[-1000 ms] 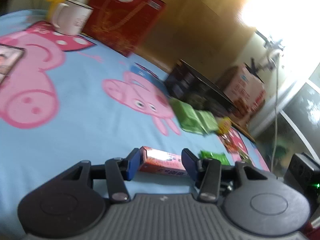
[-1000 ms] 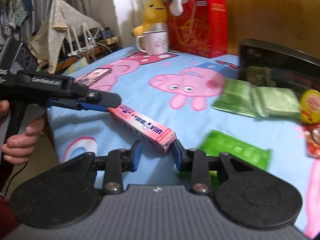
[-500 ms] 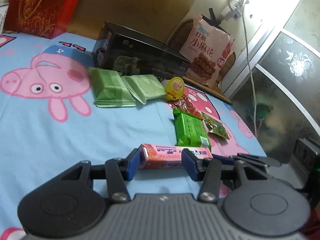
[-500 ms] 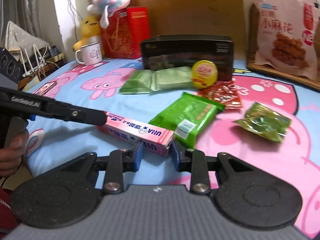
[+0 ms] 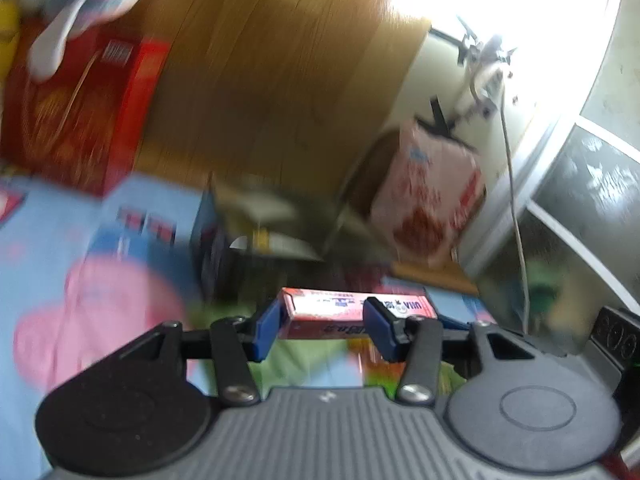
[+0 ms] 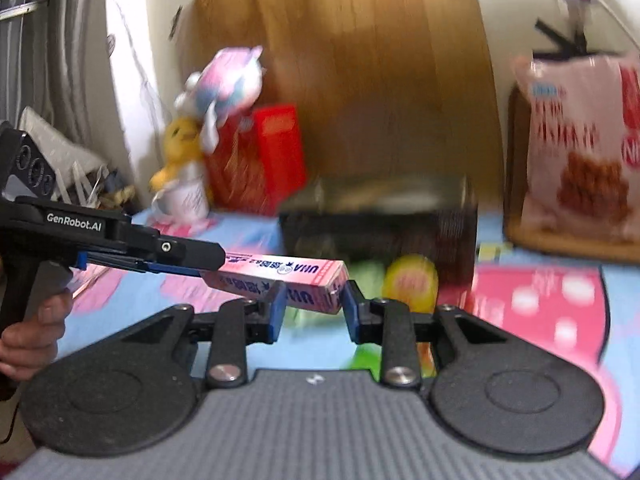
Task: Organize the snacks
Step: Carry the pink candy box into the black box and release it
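Both grippers are on the same thing: a long pink box (image 6: 280, 276) of sweets, carried in the air above the blue cartoon bedsheet (image 6: 256, 228). The right gripper (image 6: 312, 304) has its blue fingers (image 6: 276, 308) closed partway, pressed on the two sides of the near end of the box. The left gripper (image 5: 324, 328) has the other end, its jaws also partly closed with the pads flat against the carton (seen from the right-hand camera, its black arm comes in from the left and covers that end). A hand (image 6: 32, 332) grips the left tool's handle at the picture's edge.

The box hangs roughly level, just in front of a black box (image 6: 380, 224) that sits on the sheet. A yellow round snack (image 6: 412, 280) lies beside that black box, and green packets (image 6: 364, 356) show below the fingers, all badly blurred. Further back stand a red carton (image 6: 260, 160), a white mug (image 6: 184, 196) with a yellow plush duck (image 6: 180, 140) behind it, and a pink-and-blue soft toy (image 6: 228, 80) on top of the carton. A big pink snack bag (image 6: 580, 144) leans against the wall at the right, next to the wooden board (image 6: 380, 60).
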A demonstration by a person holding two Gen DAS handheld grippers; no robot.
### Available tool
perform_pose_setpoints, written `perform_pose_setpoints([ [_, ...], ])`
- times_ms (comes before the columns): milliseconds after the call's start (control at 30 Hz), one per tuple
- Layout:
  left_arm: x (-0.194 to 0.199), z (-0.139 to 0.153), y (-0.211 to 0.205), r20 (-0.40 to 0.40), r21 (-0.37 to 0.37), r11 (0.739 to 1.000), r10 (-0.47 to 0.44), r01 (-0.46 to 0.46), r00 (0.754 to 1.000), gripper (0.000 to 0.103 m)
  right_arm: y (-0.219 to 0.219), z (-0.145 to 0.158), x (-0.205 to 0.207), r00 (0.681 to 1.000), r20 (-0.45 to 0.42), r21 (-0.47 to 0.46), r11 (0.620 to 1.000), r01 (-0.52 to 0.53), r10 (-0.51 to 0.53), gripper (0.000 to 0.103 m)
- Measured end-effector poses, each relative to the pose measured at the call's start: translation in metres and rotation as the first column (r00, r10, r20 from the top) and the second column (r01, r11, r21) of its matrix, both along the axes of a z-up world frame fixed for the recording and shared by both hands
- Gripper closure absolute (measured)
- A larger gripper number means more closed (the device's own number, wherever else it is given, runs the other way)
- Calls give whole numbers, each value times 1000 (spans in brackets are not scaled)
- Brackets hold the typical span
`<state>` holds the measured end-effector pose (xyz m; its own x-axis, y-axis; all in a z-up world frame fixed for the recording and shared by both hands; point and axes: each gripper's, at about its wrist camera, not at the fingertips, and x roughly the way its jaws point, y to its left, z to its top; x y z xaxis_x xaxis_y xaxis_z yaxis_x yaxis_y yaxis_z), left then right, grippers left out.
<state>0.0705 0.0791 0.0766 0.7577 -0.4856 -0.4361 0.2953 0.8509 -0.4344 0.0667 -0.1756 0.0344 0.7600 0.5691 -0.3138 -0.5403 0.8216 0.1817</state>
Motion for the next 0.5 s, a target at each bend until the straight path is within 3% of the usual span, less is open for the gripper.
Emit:
perform_pose_setpoints([
  [67,28,8,-5,29,14,1000,10,-11,1000,58,0,9,27,999,20,12,1000,28,-28,70],
  [300,95,-6,-17,-19,30,999,39,-39,999,56,4,13,97,995,-27,13,995,101,-101,66],
  [367,99,-10,-18,-30,43,997,61,-60,998,55,5,9,102,993,-38,-2,994,111,-111,61],
  [500,73,-5,0,37,-35,998,61,-60,997,55,-10,8,88,992,-41,44,992,122,-120,59],
])
